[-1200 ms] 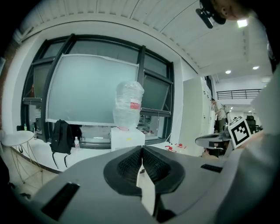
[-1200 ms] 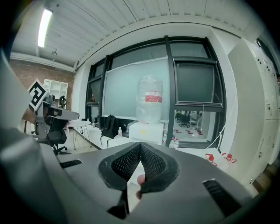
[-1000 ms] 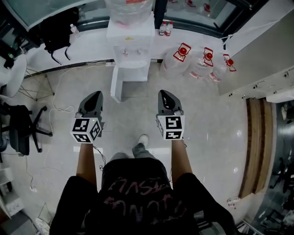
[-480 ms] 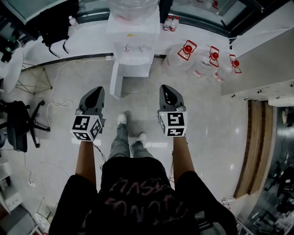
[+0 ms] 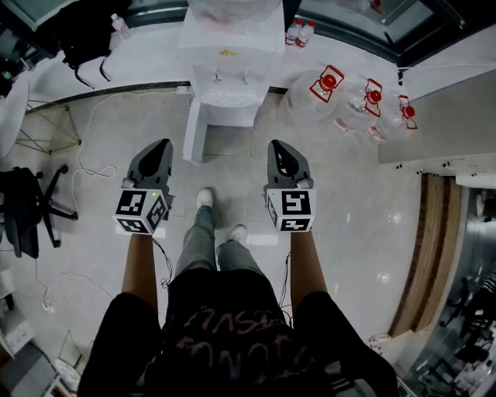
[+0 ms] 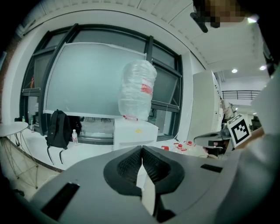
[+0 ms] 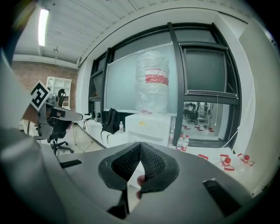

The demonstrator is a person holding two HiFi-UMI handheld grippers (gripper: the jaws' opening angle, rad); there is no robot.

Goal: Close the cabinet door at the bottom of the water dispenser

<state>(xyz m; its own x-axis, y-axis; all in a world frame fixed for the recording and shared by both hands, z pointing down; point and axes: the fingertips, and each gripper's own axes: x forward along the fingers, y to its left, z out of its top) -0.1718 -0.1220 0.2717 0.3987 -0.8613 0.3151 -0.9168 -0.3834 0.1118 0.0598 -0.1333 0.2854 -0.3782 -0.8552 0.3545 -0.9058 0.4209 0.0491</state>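
Observation:
The white water dispenser [image 5: 227,77] stands against the window ledge with a big clear bottle [image 5: 232,12] on top. Its bottom cabinet door [image 5: 194,132] hangs open, swung out toward me on the dispenser's left side. My left gripper [image 5: 160,145] is shut and empty, held in the air a step short of the door. My right gripper [image 5: 277,145] is also shut and empty, level with the left. In the left gripper view the dispenser [image 6: 135,131] rises beyond the closed jaws [image 6: 141,148]. In the right gripper view it [image 7: 151,127] stands behind the gripper [image 7: 140,144].
Three large water jugs [image 5: 329,89] lie on the floor right of the dispenser. A black backpack [image 5: 85,39] sits on the ledge at left. An office chair [image 5: 23,205] and a loose cable [image 5: 93,155] are on the left floor. My feet [image 5: 205,200] stand between the grippers.
I have stepped toward the dispenser, which now sits closer and more central in the head view. Both grippers stayed shut and level.

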